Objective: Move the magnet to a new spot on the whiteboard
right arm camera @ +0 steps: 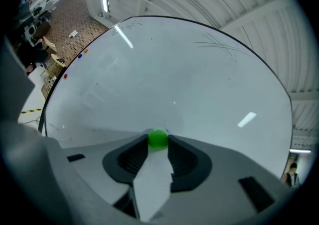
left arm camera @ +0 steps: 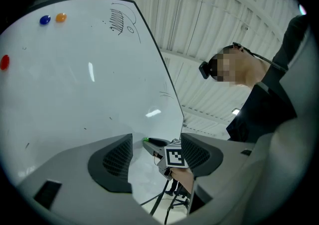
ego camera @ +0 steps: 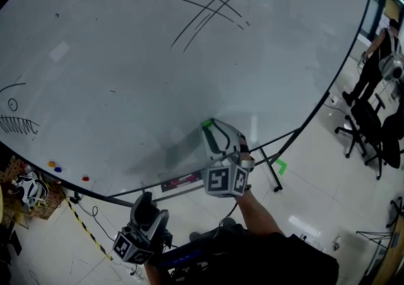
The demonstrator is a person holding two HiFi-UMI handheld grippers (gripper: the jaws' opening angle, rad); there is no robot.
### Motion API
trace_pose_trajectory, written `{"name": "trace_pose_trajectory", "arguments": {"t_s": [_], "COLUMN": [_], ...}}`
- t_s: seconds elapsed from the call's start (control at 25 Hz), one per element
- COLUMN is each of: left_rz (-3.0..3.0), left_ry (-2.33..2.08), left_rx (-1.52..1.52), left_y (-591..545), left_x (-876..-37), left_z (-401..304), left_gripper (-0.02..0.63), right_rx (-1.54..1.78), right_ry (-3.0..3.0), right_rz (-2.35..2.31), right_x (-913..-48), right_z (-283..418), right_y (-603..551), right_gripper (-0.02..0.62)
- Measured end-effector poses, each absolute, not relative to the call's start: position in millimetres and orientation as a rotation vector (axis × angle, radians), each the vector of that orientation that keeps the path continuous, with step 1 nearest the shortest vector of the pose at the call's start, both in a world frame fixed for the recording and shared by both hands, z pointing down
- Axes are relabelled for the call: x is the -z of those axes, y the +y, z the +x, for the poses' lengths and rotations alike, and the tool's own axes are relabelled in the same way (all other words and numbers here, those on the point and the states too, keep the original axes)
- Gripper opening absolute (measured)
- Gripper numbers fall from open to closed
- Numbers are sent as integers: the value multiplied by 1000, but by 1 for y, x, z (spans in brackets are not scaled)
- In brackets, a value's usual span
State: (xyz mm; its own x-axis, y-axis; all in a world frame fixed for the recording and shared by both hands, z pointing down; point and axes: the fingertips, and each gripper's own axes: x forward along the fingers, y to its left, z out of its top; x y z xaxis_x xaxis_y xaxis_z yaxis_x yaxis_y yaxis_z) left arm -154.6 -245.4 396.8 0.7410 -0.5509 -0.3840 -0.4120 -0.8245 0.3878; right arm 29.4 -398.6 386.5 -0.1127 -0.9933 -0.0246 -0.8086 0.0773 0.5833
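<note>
A round green magnet point(right arm camera: 158, 139) sits pinched between the tips of my right gripper point(right arm camera: 158, 142), against the whiteboard point(right arm camera: 169, 69). In the head view the same green magnet point(ego camera: 206, 124) shows at the tip of the right gripper point(ego camera: 209, 127), low on the whiteboard point(ego camera: 139, 57) near its bottom edge. My left gripper point(ego camera: 148, 207) hangs below the board, away from it. In the left gripper view its jaws stand wide apart with nothing between them, and the left gripper point(left arm camera: 156, 162) looks toward the right gripper point(left arm camera: 154, 144).
Red point(ego camera: 85, 178), blue point(ego camera: 58, 169) and orange point(ego camera: 51, 164) magnets sit at the board's lower left, near pen scribbles point(ego camera: 19, 126). Crossed lines point(ego camera: 214, 6) mark the upper board. The board's stand point(ego camera: 274, 170) and office chairs point(ego camera: 363, 129) are at right, with a person point(ego camera: 375, 63) beyond.
</note>
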Motion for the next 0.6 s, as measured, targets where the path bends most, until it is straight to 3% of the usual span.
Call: {"name": "trace_pose_trajectory", "arguments": {"t_s": [0.6], "left_rz": [2663], "left_ry": [-701], "left_rx": [725], "left_y": [-241], "left_x": [-397], "left_z": [-152], "left_gripper": [296], "right_rx": [599], "right_ry": [-2095], "right_rz": [1787], "right_x": [-376], "right_z": [30], "right_y": [-376], "right_gripper": [150]}}
